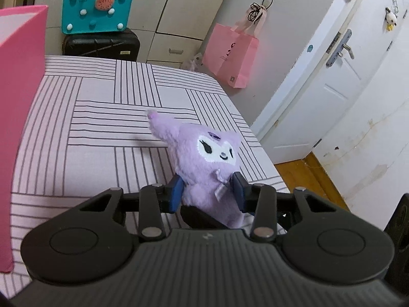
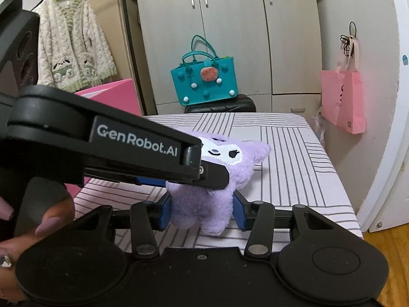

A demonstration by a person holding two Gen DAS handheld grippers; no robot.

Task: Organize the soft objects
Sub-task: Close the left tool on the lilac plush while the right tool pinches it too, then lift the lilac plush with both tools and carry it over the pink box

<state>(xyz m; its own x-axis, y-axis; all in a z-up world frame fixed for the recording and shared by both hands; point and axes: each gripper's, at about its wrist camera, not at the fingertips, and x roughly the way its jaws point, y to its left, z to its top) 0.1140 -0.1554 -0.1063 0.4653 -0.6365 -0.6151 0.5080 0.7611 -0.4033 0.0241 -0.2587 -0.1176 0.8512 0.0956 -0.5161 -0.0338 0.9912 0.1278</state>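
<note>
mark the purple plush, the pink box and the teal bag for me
purple plush (image 1: 204, 163): left wrist view, chest below the face.
pink box (image 1: 20, 102): left wrist view, its near side wall.
teal bag (image 2: 204, 81): right wrist view, front panel beside the watermelon patch.

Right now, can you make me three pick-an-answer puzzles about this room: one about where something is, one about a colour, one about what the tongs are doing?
1. Where is the teal bag?
A. on the black case
B. on the bed
C. on the door
2. What colour is the plush?
A. green
B. purple
C. orange
3. What are the left tongs doing?
A. hanging open over the floor
B. holding a pink bag
C. squeezing the plush

Answers: 1 A, the bag stands on the case. 2 B, its fur is lilac. 3 C, both blue pads press its body.
</note>
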